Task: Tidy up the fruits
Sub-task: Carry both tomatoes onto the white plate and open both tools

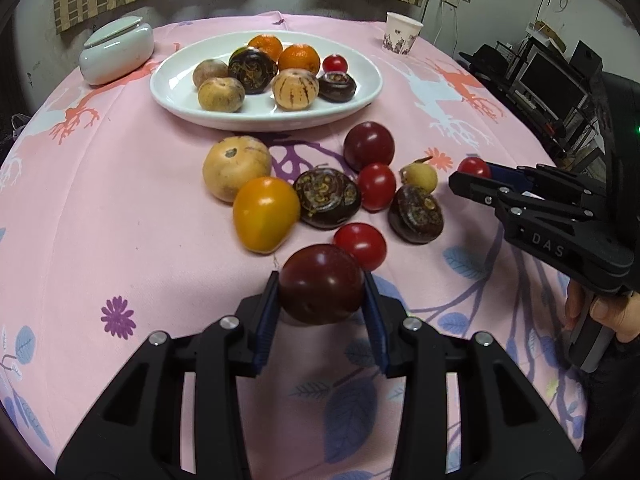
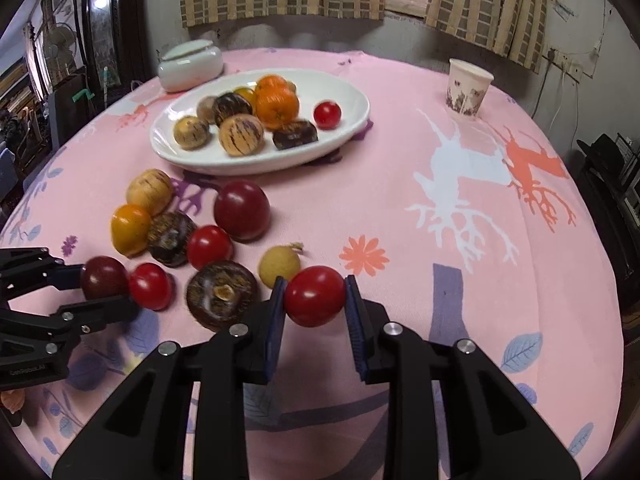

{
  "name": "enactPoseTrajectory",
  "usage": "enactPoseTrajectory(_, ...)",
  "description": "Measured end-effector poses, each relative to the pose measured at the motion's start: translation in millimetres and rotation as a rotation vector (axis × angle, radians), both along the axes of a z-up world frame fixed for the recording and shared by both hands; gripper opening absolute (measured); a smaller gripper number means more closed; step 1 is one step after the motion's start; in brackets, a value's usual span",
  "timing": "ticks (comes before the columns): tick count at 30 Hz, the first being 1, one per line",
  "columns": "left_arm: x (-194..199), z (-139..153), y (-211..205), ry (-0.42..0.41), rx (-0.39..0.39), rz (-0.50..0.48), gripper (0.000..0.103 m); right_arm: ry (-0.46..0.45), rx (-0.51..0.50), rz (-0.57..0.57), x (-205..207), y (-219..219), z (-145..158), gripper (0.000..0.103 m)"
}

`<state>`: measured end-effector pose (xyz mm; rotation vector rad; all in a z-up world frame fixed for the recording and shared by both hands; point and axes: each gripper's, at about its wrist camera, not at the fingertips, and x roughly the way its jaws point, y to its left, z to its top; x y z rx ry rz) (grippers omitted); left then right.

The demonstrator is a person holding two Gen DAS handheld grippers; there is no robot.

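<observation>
Left gripper [image 1: 322,300], bottom centre of its own view: jaws clamped on a dark plum [image 1: 321,283], apparently lifted just clear of the tabletop [image 1: 120,220]. Plum is near round, no real long axis; can't tell where the stem end points.

Loose pile sits mid-frame; white plate [image 1: 176,94] is upper centre, already part filled.

Right gripper [image 2: 315,300], bottom centre of its view: jaws clamped on a red cherry tomato [image 2: 315,296], slightly oval, long axis roughly across the pads.

My read: both are mid-carry to the plate. To do it well: lift over the pile, go one arm at a time so they don't cross, set down in the bare near part of the plate, release low so nothing rolls.
</observation>
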<state>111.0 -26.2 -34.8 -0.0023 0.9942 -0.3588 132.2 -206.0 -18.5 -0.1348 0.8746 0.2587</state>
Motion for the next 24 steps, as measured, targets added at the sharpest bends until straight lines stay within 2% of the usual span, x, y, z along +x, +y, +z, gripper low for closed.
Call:
enactPoseTrajectory(5, -5, 26, 3, -0.026, -0.040, 0.019, 0.040, -0.046, 0.074, 0.026, -12, 3, 29, 0.029)
enactPoseTrajectory(9, 2, 48, 2, -0.053, -0.020, 0.020, 0.040, -0.059, 0.113, 0.059, -15, 8, 50, 0.029)
enactPoseTrajectory(12, 17, 60, 2, -0.077, 0.040, 0.043, 0.040, -0.082, 0.106, 0.066, -8, 8, 64, 0.029)
enactPoseTrajectory(16, 45, 76, 9, -0.097, 0.044, 0.087, 0.040, -0.108, 0.072, 0.086, 11, 14, 79, 0.029)
enactPoseTrajectory(20, 82, 84, 9, -0.123, 0.050, 0.117, 0.040, -0.111, 0.066, 0.116, 44, 28, 78, 0.029)
enactPoseTrajectory(24, 118, 74, 5, -0.116, 0.058, 0.154, 0.040, -0.066, 0.077, 0.108, 88, 41, 57, 0.029)
